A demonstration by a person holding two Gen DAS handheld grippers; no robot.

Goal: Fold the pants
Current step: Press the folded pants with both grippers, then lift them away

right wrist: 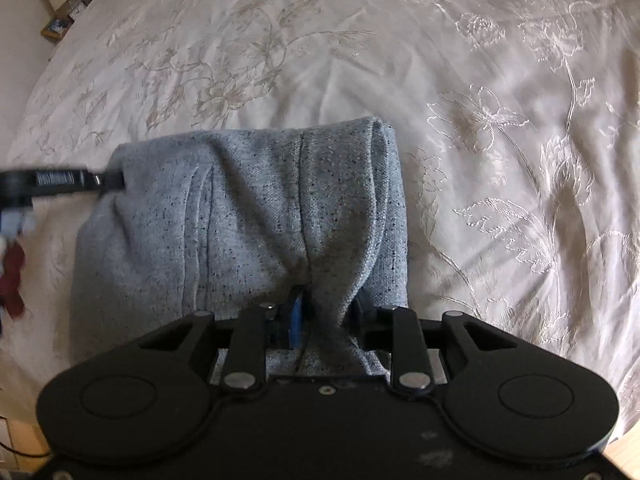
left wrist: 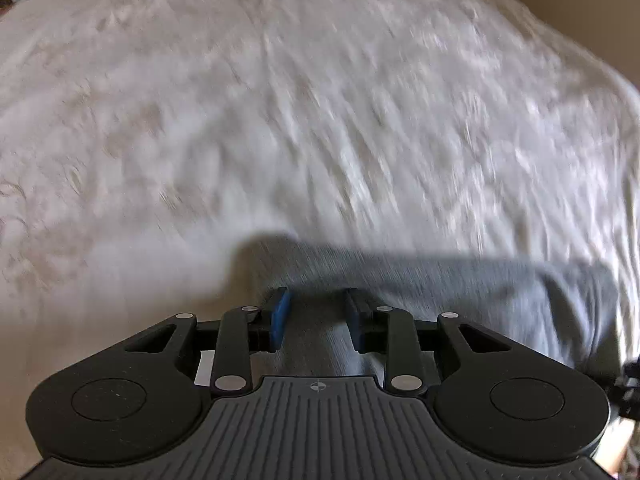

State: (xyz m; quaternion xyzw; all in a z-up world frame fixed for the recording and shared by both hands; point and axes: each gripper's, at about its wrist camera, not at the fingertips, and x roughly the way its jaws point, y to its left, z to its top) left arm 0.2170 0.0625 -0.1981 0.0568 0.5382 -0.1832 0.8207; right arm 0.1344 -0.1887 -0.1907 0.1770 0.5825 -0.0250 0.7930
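Grey speckled pants (right wrist: 248,200) lie folded into a thick rectangle on a cream embroidered bedspread (right wrist: 480,80). My right gripper (right wrist: 326,304) is shut on a bunch of the pants' near edge, and creases run from the cloth into its jaws. The left gripper (right wrist: 116,180) shows blurred at the pants' far left edge. In the left wrist view everything is smeared. There the left gripper (left wrist: 316,300) stands with its blue pads (left wrist: 280,312) apart over the grey pants (left wrist: 460,288). The cloth shows between them, and no pad presses on it.
The bedspread (left wrist: 280,100) stretches far beyond the pants on all sides. A shelf with small items (right wrist: 68,8) stands past the bed's far left corner. Something dark red (right wrist: 12,276) lies at the left edge.
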